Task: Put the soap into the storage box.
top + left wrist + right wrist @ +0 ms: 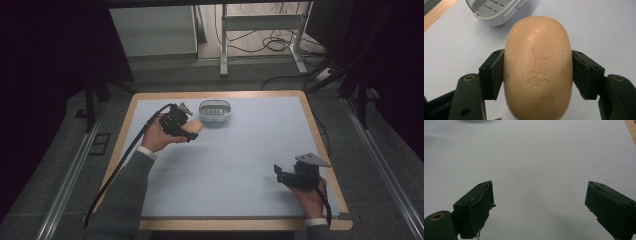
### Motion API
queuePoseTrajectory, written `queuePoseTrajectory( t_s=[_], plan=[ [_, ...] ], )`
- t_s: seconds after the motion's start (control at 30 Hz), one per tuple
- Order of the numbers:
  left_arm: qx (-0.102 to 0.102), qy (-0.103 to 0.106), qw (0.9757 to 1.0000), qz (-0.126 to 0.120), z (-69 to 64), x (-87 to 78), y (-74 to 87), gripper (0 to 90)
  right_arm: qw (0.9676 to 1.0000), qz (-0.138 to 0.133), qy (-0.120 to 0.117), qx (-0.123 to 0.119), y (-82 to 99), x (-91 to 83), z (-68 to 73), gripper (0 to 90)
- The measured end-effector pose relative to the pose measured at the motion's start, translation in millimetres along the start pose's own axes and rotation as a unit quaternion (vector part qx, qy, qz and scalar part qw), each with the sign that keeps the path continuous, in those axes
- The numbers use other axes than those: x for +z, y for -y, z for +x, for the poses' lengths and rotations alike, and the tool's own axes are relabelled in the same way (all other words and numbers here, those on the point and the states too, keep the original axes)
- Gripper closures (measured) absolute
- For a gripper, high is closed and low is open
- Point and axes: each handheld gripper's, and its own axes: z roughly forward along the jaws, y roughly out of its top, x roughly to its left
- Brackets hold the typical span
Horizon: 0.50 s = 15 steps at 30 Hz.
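The left tongs [189, 129] are clamped on a tan bar of soap [538, 67], one black jaw pressed against each of its long sides, holding it just above the pale worktop [240, 150] near the back left. A small grey soap dish [215, 110] sits just beyond the soap. The right tongs [280, 172] hover near the front right corner, jaws wide apart, gripping nothing.

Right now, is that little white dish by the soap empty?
Empty: the soap dish shows only its slotted floor, and the soap bar sits clamped in the left gripper.
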Motion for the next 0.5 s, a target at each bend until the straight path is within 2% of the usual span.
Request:
queuePoseTrajectory(
  t_s=[0.5],
  plan=[
    [-0.004,0.005,1.0,0.003,8.3,9.1,-14.3,32.9,1.0,-0.001,0.0,0.001,-0.5,0.0,-1.1,8.4]
  ],
)
